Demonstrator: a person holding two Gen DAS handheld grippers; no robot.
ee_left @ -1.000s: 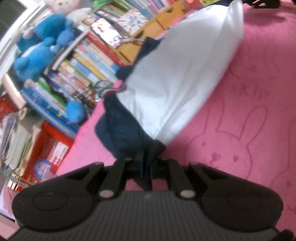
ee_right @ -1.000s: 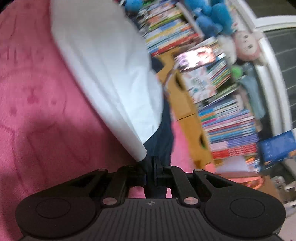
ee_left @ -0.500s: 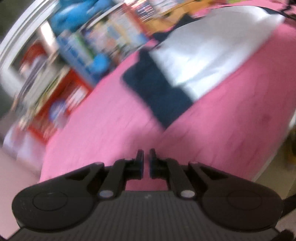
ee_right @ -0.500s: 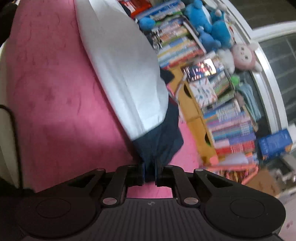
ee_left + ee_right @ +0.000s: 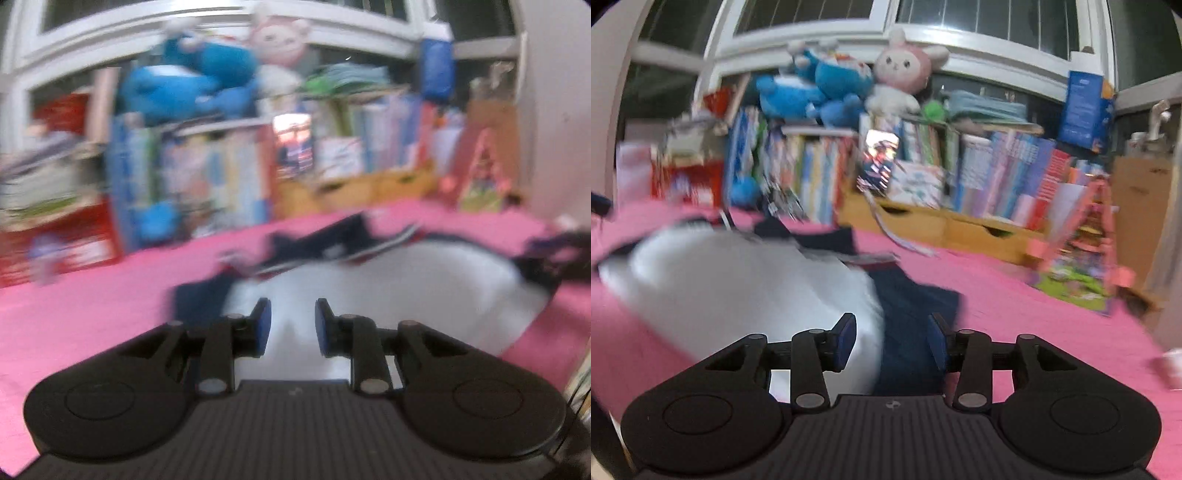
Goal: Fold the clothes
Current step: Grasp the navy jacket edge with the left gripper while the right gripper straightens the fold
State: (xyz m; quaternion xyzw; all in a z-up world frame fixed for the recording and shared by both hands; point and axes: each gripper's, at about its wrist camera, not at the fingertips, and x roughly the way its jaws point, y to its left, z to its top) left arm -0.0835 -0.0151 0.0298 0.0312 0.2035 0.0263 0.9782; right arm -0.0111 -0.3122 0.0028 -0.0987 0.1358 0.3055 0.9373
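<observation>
A white shirt with navy sleeves and collar lies spread on the pink blanket. My left gripper is open and empty, above the shirt's near left part. In the right wrist view the shirt lies left of centre with a navy sleeve to its right. My right gripper is open and empty over that sleeve's edge. Both views are blurred.
A shelf of books with blue and pink plush toys on top runs along the far side of the bed. Wooden drawers and a colourful toy stand at the back right.
Both grippers have let go of the navy sleeves and opened. Both have swung round to look level across the bed toward the bookshelf, and the shirt now lies flat.
</observation>
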